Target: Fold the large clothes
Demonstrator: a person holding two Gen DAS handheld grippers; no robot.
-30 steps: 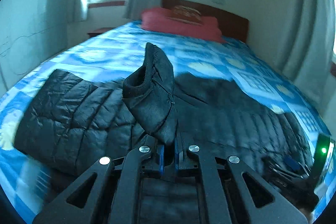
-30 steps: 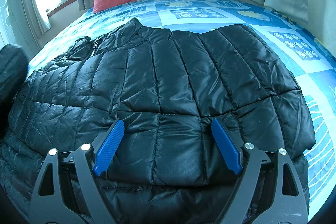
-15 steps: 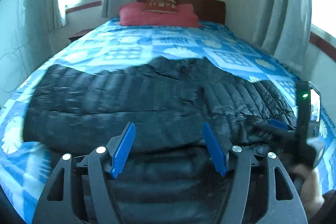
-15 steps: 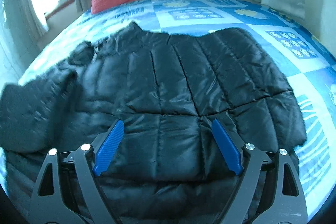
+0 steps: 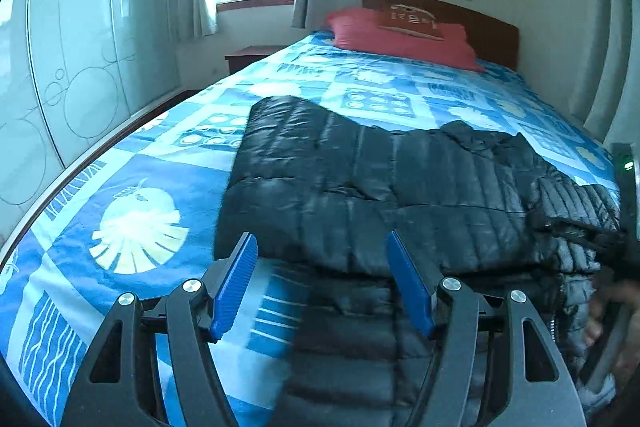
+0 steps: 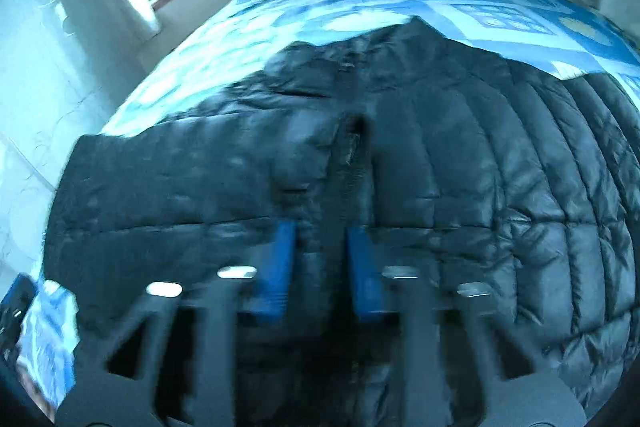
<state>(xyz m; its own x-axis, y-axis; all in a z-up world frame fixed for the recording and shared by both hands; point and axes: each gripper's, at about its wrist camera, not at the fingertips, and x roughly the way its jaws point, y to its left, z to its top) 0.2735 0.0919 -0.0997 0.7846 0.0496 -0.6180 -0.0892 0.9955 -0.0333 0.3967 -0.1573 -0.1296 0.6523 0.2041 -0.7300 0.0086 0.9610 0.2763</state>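
Observation:
A black quilted puffer jacket (image 5: 400,179) lies on the blue patterned bed (image 5: 132,223), with one side folded over its body. My left gripper (image 5: 320,279) is open and empty, hovering above the jacket's near left edge. In the right wrist view the jacket (image 6: 460,155) fills the frame, blurred by motion. My right gripper (image 6: 320,263) has its blue pads narrowed around a fold of the jacket near the front edge.
A red pillow (image 5: 400,35) and wooden headboard (image 5: 480,27) are at the far end of the bed. A white wardrobe (image 5: 60,67) stands along the left side. Curtained windows are at the back. The other hand-held gripper (image 5: 624,227) shows at the right edge.
My left gripper let go of the sleeve it held, opened and swung left. The sleeve now lies folded on the jacket. My right gripper moved and narrowed its pads onto the jacket.

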